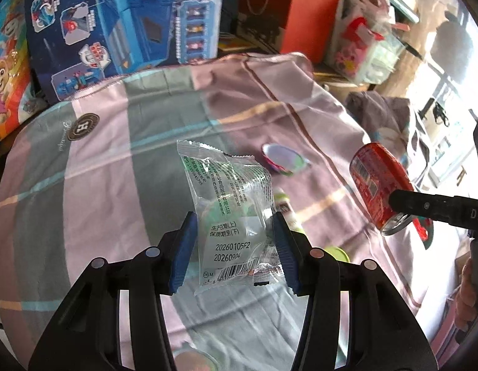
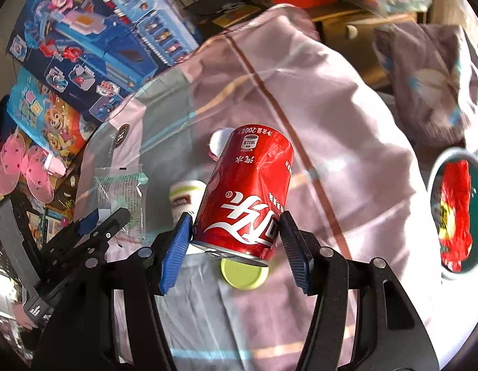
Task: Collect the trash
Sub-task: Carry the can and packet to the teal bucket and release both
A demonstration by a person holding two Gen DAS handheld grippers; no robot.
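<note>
My left gripper is shut on a clear plastic wrapper with green print, held above the striped cloth. My right gripper is shut on a dented red cola can, lifted off the cloth; the can also shows in the left wrist view. Below the can lie a small white bottle and its yellow-green lid. A foil lid lies on the cloth beyond the wrapper. The left gripper with the wrapper shows at the left of the right wrist view.
A teal bin with red trash inside stands at the right. Toy boxes line the far edge of the cloth. A grey pillow lies at the back right.
</note>
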